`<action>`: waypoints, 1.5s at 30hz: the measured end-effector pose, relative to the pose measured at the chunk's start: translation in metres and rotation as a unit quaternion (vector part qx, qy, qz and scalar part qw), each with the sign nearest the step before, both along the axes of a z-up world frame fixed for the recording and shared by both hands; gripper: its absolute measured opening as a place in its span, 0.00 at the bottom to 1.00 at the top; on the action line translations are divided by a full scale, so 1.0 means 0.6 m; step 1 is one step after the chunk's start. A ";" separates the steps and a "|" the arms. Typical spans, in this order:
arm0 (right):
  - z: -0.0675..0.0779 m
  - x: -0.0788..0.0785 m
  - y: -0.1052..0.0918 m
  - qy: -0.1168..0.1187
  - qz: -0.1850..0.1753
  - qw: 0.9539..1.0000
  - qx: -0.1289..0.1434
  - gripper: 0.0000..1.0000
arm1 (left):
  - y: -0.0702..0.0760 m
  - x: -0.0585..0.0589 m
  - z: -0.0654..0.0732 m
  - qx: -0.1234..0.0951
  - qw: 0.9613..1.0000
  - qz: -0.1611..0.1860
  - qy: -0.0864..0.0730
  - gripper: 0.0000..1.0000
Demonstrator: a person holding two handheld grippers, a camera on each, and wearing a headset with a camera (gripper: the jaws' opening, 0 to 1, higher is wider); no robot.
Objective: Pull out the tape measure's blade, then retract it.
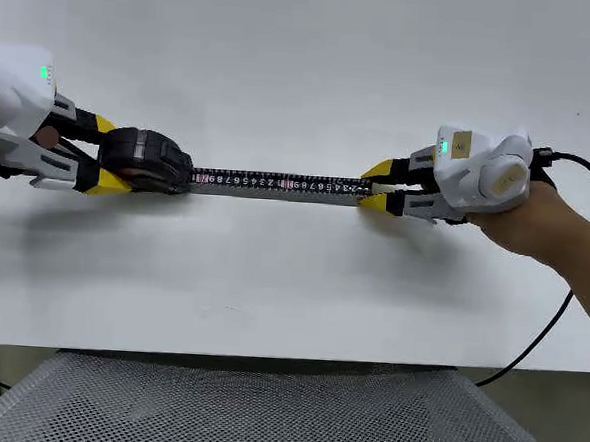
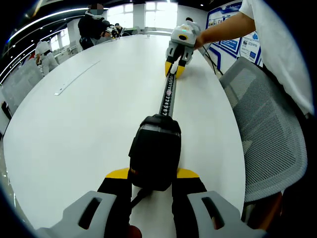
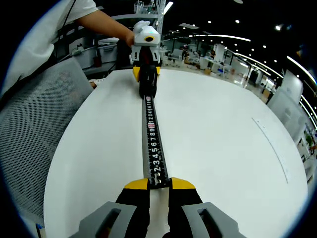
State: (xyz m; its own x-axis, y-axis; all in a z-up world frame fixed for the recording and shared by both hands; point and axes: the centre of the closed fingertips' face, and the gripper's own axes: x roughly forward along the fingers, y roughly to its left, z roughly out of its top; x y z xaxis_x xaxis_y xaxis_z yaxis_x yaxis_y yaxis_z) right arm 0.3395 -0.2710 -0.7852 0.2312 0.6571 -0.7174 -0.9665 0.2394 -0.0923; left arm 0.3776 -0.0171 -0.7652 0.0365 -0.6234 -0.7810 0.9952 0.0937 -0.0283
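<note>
A grey mesh chair (image 1: 263, 409) stands at the near edge of the white tabletop (image 1: 304, 71); a thin pale strip (image 2: 77, 78) lies on it.

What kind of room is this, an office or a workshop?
Probably a large open-plan office or lab: a long white table, a grey mesh chair, and rows of ceiling lights stretching far back.

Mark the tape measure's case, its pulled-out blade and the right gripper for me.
black tape measure case (image 1: 148, 159), head view: middle of its body.
black numbered blade (image 1: 277, 183), head view: halfway along the drawn-out strip.
yellow-tipped right gripper (image 1: 376, 186), head view: midway between its fingertips, at the blade's end.
</note>
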 end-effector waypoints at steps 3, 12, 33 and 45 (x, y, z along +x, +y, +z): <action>0.000 -0.001 -0.005 0.002 0.000 1.000 -0.002 0.09 | 0.000 0.000 0.000 0.000 1.000 0.000 0.001 0.25; 0.001 0.000 -0.015 0.004 -0.002 1.000 -0.009 0.09 | 0.000 0.000 0.000 0.001 1.000 -0.001 0.000 0.25; -0.003 -0.003 -0.066 0.012 -0.020 0.999 -0.025 0.09 | 0.000 0.000 0.001 0.001 1.000 0.000 -0.001 0.25; 0.000 -0.007 -0.074 0.017 -0.022 0.999 -0.025 0.09 | -0.002 0.000 0.000 0.001 1.000 0.003 -0.003 0.25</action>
